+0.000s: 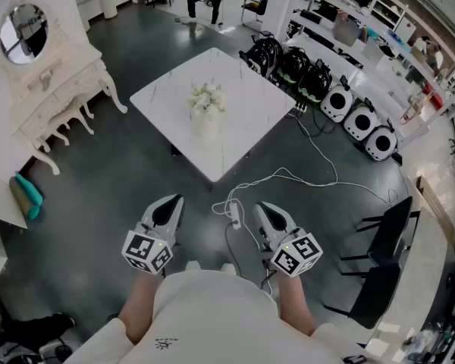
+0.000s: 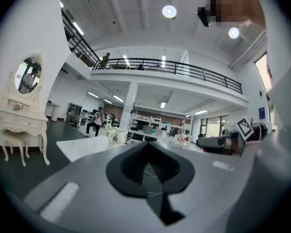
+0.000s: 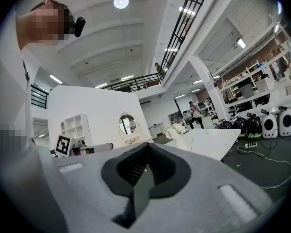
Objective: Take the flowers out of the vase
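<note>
**A:** Nearest, at the bottom edge of the head view, is the person's shirt (image 1: 208,305). Just beyond it the left gripper (image 1: 171,207) and the right gripper (image 1: 269,214) are held level, side by side over the dark floor (image 1: 129,180). How do the jaws stand?

**B:** Both pairs are pressed together with nothing between them. Each gripper view shows only a thin dark seam where the jaws meet.

**A:** And the flowers?

**B:** The white flowers (image 1: 206,97) stand upright in a white vase (image 1: 206,127) near the middle of the white table (image 1: 250,120), well apart from both grippers. The task appears not yet begun.

**A:** What could go wrong from here?

**B:** Probably three things.
- **Tripping:** A white cable (image 1: 303,177) loops across the floor between the person and the table, and its power strip (image 1: 234,214) lies near the gripper tips. A foot could catch on it during the approach.
- **Closed jaws:** Jaws that arrive closed would knock the blooms or shove the vase instead of taking the stems.
- **Tipping the vase:** The vase looks slim and light, so a slanted pull or stems wedged in the neck could lift or tip it unless the other gripper steadies it.

White on white also makes the rim hard to judge, and a pinch on the blooms rather than the stems would likely crush them.
</note>
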